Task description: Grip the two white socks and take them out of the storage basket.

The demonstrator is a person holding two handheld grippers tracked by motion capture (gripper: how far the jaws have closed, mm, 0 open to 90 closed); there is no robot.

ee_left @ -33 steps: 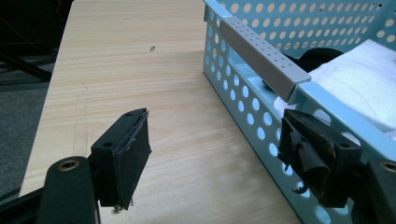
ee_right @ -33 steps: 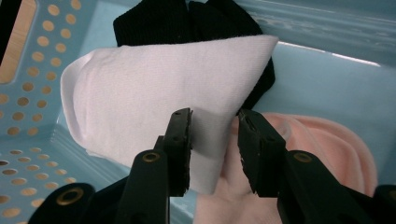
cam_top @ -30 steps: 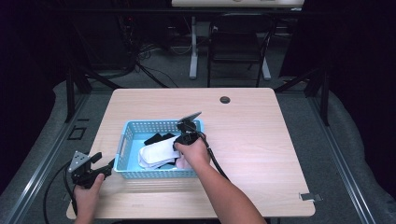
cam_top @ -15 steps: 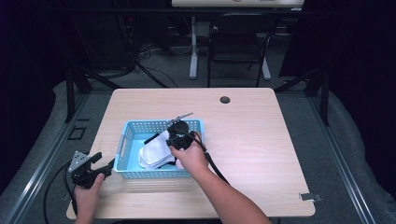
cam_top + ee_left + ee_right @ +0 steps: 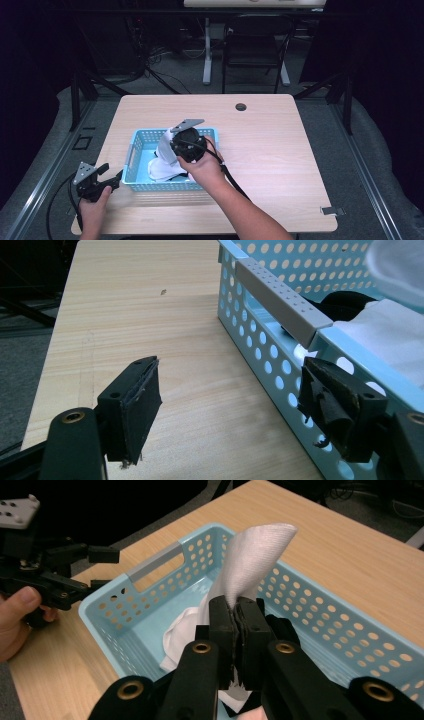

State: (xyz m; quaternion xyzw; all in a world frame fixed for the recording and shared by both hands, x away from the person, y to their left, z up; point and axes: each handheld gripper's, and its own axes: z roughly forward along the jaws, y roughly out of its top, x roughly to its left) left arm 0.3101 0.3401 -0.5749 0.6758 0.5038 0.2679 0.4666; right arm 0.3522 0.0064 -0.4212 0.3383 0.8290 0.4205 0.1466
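On the left, the left gripper (image 5: 111, 182) is sitting at the near left corner of the blue basket (image 5: 131, 156), with its jaws wide apart and nothing between them. One jaw is right next to the basket wall (image 5: 260, 365), but it is hard to tell if it is touching. If it is not holding the basket down, the basket could be sliding or tipping as the cloth is going up.

In the middle, the right gripper (image 5: 238, 617) is pinching a white cloth (image 5: 250, 555) with its jaws pressed together on a fold. The rest of the cloth (image 5: 162, 167) is hanging down into the basket. The grip is on just a little bit of cloth, so it could be slipping out and dropping back.

A dark thing (image 5: 345, 302) is lying under the cloth and may be getting dragged up too. Most of it is hidden, so I cannot tell what it is. The hand (image 5: 205, 167) is covering part of the basket.
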